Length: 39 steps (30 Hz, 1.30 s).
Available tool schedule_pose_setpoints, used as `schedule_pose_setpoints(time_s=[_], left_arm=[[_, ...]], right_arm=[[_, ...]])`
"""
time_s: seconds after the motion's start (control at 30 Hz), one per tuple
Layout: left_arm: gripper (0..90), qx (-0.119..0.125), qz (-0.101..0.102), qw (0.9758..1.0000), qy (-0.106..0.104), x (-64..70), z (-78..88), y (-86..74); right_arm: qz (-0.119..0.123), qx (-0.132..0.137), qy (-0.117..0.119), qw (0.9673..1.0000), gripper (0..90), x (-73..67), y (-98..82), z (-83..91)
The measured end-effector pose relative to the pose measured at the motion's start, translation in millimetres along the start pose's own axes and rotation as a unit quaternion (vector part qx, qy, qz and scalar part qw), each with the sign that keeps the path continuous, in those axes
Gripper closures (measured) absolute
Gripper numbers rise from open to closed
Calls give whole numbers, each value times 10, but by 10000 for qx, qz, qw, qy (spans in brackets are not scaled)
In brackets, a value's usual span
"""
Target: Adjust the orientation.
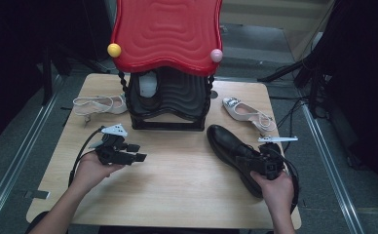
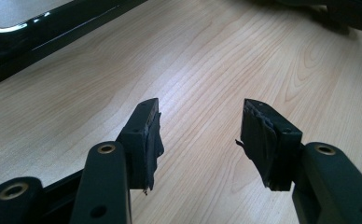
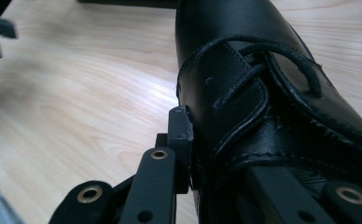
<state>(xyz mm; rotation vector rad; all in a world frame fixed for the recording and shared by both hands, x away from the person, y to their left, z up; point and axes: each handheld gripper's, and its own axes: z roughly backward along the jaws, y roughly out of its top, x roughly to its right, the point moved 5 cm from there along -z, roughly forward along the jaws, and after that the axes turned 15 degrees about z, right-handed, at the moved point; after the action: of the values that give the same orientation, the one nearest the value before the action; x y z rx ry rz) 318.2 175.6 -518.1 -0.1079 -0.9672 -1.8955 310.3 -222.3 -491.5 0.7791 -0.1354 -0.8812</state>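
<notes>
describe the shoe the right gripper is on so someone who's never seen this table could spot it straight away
Start at the red-topped black rack at the back of the wooden table. In front of it and to the right lies a black shoe, its toe toward the rack, with the right gripper shut on its laced upper. It is the only black, laced shoe; the white shoes beside the rack are strappy.

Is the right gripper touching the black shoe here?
Touching. In the right gripper view, the right gripper has one jaw pressed flat against the side of the black shoe, the other inside its opening, no gap.
</notes>
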Motion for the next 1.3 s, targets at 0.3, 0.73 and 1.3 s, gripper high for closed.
schedule_pose_setpoints(time_s=[0.3, 0.73, 1.3], left_arm=[[474, 43, 84, 10000, 14, -25, 44, -54], [461, 38, 181, 9998, 38, 32, 47, -172], [457, 204, 345, 9991, 136, 54, 102, -280]], right_arm=[[424, -79, 367, 9984, 815, -329, 142, -161], [851, -268, 733, 9933, 810, -625, 304, -482], [1303, -493, 1000, 9852, 795, -999, 537, -915]])
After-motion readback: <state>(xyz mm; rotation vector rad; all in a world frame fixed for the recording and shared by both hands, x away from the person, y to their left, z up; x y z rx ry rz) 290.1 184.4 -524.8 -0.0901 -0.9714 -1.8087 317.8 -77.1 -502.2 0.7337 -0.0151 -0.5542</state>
